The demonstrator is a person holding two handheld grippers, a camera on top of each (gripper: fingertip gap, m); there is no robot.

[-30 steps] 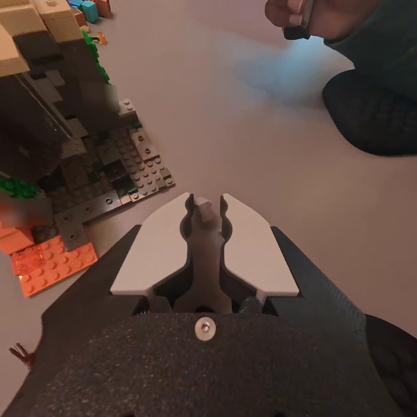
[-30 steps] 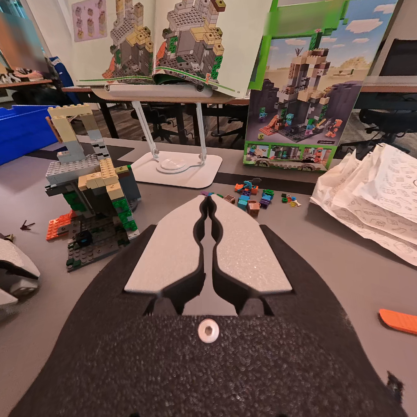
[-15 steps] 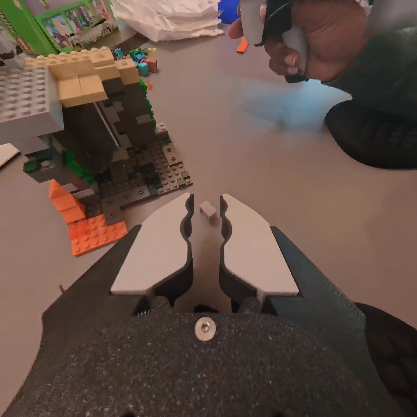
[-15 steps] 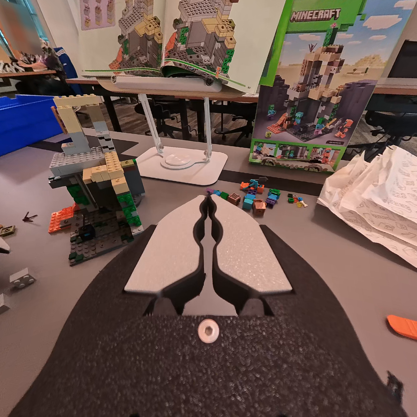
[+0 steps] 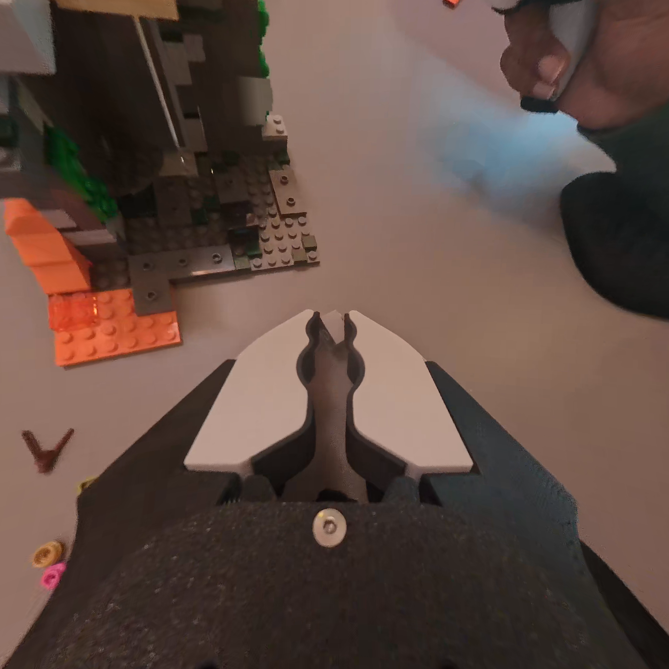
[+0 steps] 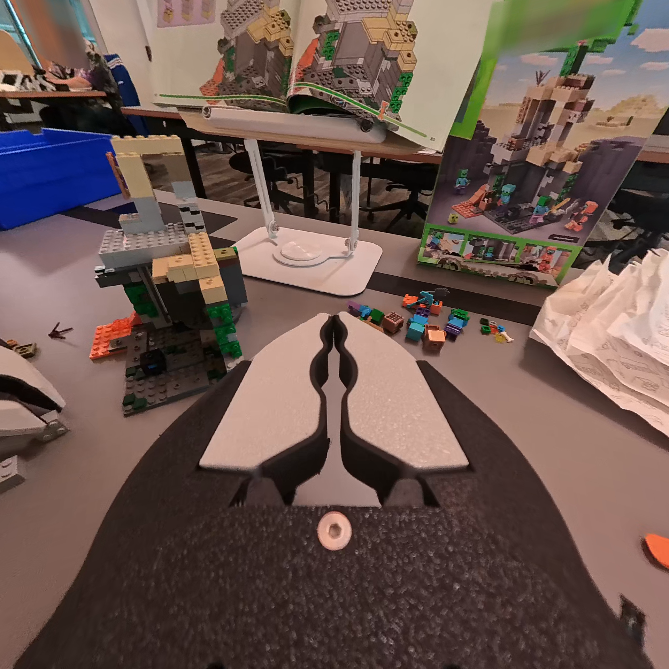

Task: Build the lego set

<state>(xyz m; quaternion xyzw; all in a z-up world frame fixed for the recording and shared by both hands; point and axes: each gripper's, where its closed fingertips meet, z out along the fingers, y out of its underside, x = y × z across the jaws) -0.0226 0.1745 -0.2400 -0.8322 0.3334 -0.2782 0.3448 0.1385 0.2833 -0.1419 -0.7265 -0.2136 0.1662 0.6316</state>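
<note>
The partly built lego model [image 5: 188, 188], with grey base plates, an orange plate and green leaves, stands to the upper left in the left wrist view. My left gripper [image 5: 332, 318] is shut on a small light grey brick [image 5: 333, 324] held at its fingertips, just in front of the model's base and low over the table. In the right wrist view the model [image 6: 170, 289] stands to the left. My right gripper [image 6: 331, 318] is shut and empty, and points between the model and a pile of small figures [image 6: 427, 322]. The left gripper [image 6: 25, 402] shows at that view's left edge.
An open instruction booklet [image 6: 300, 54] rests on a white stand [image 6: 311, 260], with the set's box [image 6: 535, 170] beside it. White paper bags [image 6: 615, 344] lie at the right. A grey brick [image 6: 9, 470], a brown forked piece [image 5: 45, 449] and small round pieces [image 5: 49, 563] lie loose. Some 20 centimeters of space lies between my two pairs of fingers.
My left gripper's fingers have closed on the small grey brick that lay between them. The left wrist view has tipped down toward the model's base. The right gripper stays shut.
</note>
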